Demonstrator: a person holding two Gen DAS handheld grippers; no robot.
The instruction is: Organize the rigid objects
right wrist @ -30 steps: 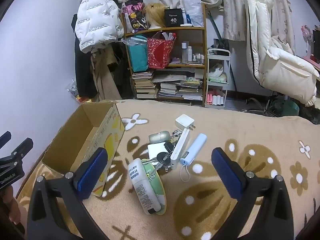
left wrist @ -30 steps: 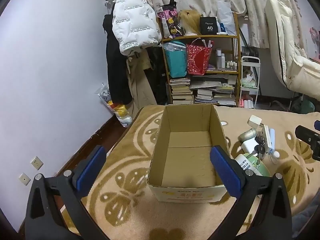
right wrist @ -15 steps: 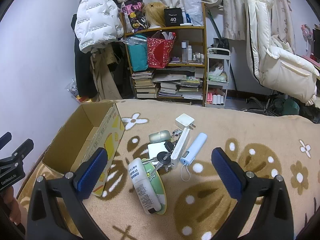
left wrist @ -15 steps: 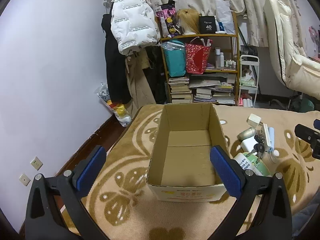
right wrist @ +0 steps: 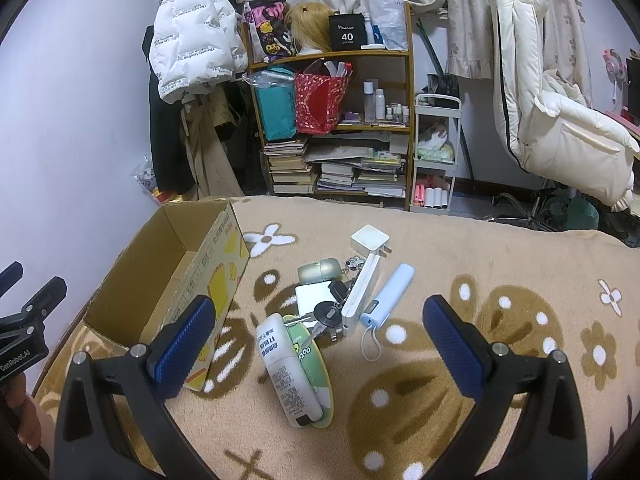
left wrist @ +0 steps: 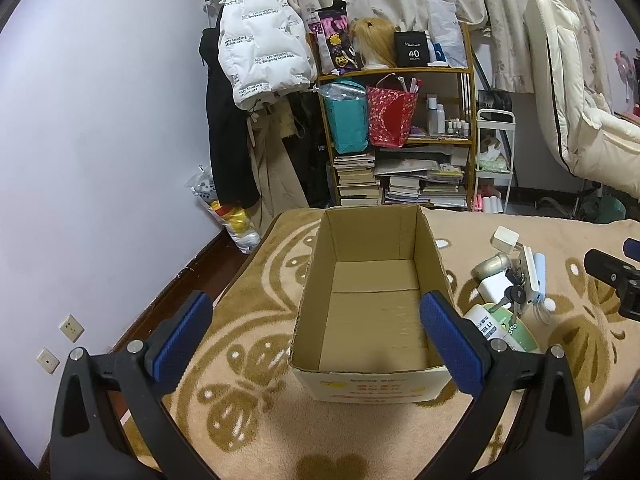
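An empty cardboard box (left wrist: 376, 300) (right wrist: 168, 280) lies open on the patterned beige blanket. Right of it is a small pile: a white tube (right wrist: 288, 368) on a green round item (right wrist: 316, 360), black keys (right wrist: 328, 314), a white charger (right wrist: 370, 240), a long white box (right wrist: 360, 296), a pale blue power bank (right wrist: 388, 296), a grey-green case (right wrist: 320, 272). My left gripper (left wrist: 316, 332) hangs open just before the box. My right gripper (right wrist: 316, 344) is open above the pile's near side, holding nothing.
A wooden shelf (right wrist: 332, 120) with books, bags and bottles stands behind the bed. A white jacket (left wrist: 260, 56) hangs at the left wall. A cream chair (right wrist: 560, 128) is at the right. The blanket (right wrist: 500, 280) stretches right of the pile.
Both views have drifted only slightly. No object has been moved or grasped, and both grippers stay open.
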